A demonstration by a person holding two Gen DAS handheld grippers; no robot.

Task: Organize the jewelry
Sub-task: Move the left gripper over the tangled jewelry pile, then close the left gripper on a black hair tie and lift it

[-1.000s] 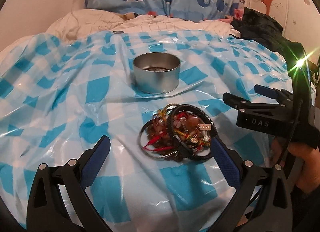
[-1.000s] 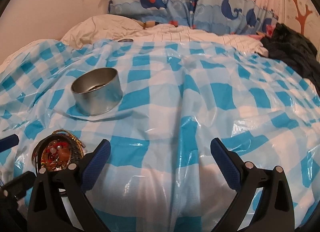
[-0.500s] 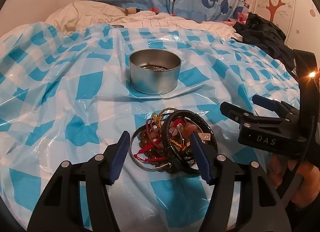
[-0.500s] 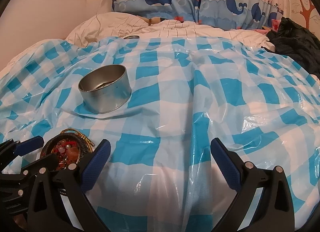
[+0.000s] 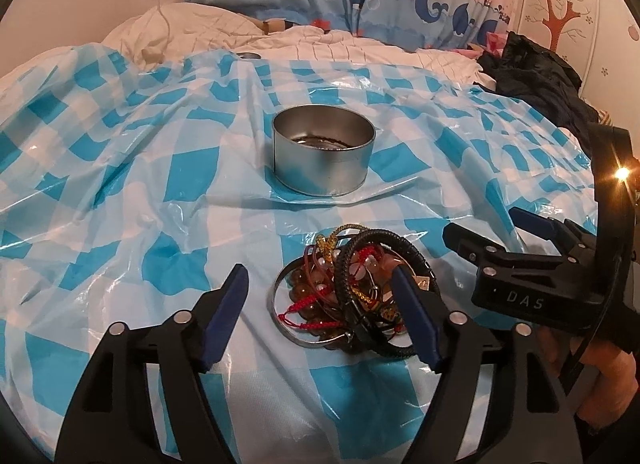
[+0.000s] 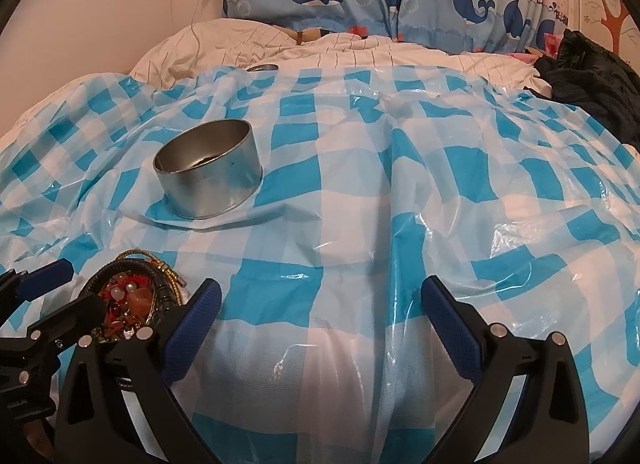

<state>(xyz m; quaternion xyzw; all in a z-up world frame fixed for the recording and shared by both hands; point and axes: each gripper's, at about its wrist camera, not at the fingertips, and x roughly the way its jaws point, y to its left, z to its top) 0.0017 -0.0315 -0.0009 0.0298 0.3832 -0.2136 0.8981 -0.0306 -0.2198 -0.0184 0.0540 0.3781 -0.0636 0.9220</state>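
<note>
Jewelry (image 5: 352, 288) sits tangled on the bed's checked sheet (image 5: 120, 224), between the parted, empty left tongs (image 5: 320, 316). Right tongs (image 6: 320, 324) gape just beside, holding nothing. Ahead, the tin (image 5: 324, 156) seems to hold something small already; most sorting remains.

We see a tangled pile of bracelets (image 5: 352, 292), black cord, red thread, amber beads, lying just before a round, upright metal tin (image 5: 323, 154).

The right claw (image 5: 520, 232) crowds the jewelry pile (image 5: 352, 288); the tin (image 5: 324, 162) stands well beyond.
</note>
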